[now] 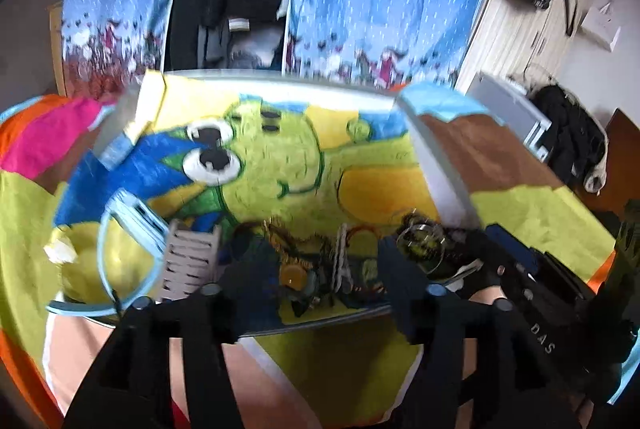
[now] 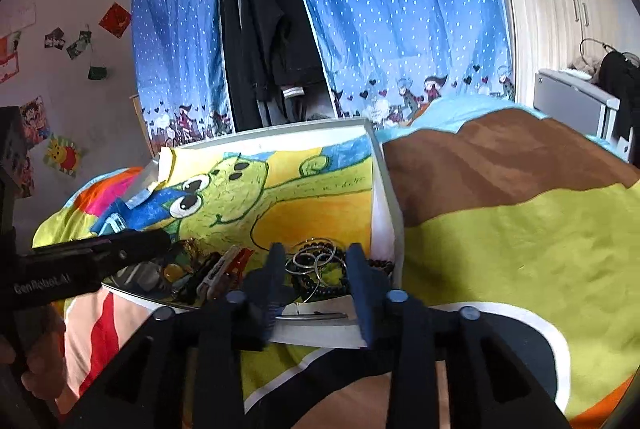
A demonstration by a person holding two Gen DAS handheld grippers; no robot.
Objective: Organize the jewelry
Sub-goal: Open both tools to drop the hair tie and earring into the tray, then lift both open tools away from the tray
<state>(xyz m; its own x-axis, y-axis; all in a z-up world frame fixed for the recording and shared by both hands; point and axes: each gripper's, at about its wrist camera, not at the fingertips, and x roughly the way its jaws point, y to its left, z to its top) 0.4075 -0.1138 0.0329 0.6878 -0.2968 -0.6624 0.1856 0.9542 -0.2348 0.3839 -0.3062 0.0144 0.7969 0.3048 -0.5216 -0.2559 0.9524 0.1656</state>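
On a bed with a bright quilt (image 2: pixel 520 229), the right gripper (image 2: pixel 316 281) stands spread around silver rings (image 2: pixel 314 263) and dark beads in the white tray's (image 2: pixel 386 205) near corner. It should close low on one ring only; the left gripper (image 1: pixel 308 269), also spread, hovers over the tangled chains (image 1: pixel 284 241) beyond.

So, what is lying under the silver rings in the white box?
Under the silver rings lie dark bead bracelets, on the cartoon drawing that lines the white box. The right gripper, open, frames them; its fingers hide what lies at either side.
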